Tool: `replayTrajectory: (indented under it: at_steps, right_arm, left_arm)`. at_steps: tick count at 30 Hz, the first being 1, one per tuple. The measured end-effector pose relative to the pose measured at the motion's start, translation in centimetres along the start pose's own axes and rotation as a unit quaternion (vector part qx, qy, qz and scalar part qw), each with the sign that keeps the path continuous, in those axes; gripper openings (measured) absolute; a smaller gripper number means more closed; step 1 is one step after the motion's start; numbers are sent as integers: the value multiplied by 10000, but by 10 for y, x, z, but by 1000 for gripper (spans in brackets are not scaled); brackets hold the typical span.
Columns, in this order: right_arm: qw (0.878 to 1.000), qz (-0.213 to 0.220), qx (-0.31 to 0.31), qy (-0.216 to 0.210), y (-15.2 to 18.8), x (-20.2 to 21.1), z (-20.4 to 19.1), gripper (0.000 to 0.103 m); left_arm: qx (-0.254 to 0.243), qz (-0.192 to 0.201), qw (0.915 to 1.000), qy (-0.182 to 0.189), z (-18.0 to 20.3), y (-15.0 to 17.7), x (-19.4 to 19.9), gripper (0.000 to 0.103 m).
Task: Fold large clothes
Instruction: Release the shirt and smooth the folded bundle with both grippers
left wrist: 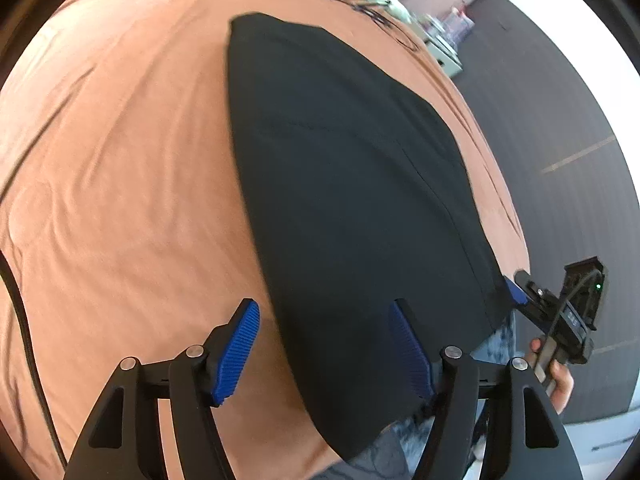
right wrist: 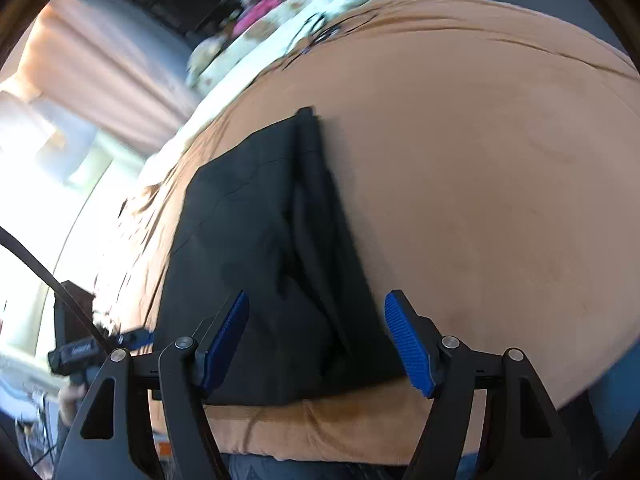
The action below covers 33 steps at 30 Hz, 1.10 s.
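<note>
A black garment (left wrist: 352,184) lies folded in a long strip on the orange bed cover (left wrist: 120,168). In the right wrist view the garment (right wrist: 264,248) reaches the near edge of the bed cover (right wrist: 500,184). My left gripper (left wrist: 324,344) is open and empty, its fingers above the garment's near left edge. My right gripper (right wrist: 316,340) is open and empty, astride the garment's near end. The right gripper also shows in the left wrist view (left wrist: 516,288) at the garment's right corner, and the left gripper shows in the right wrist view (right wrist: 136,338) at the garment's left edge.
Dark grey floor (left wrist: 560,120) lies right of the bed. A pale cabinet (left wrist: 444,56) stands at the far end. Light bedding and a pink item (right wrist: 260,12) lie at the bed's far side, with curtains and a bright window (right wrist: 52,152) to the left.
</note>
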State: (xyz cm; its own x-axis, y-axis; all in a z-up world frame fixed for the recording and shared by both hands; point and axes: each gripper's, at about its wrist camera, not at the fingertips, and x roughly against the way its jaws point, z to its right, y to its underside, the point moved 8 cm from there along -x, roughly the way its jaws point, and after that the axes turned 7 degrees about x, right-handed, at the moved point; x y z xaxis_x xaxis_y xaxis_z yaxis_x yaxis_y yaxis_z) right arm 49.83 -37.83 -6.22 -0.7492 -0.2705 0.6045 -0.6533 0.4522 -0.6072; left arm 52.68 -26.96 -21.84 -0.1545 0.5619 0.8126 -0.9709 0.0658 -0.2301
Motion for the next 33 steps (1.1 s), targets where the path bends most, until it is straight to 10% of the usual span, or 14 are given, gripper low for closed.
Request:
replayTrajectory:
  at_steps: [18,33]
  right_arm:
    - [9808,-1636,431,-973,-64,-92,11,77]
    - [9616,-1743,498,-2061,-69,-117,-3,68]
  left_arm:
    - [521,149,9984,165,-25,-63,-38,69]
    - [627,231,9976,208,-27,-85,-60,65]
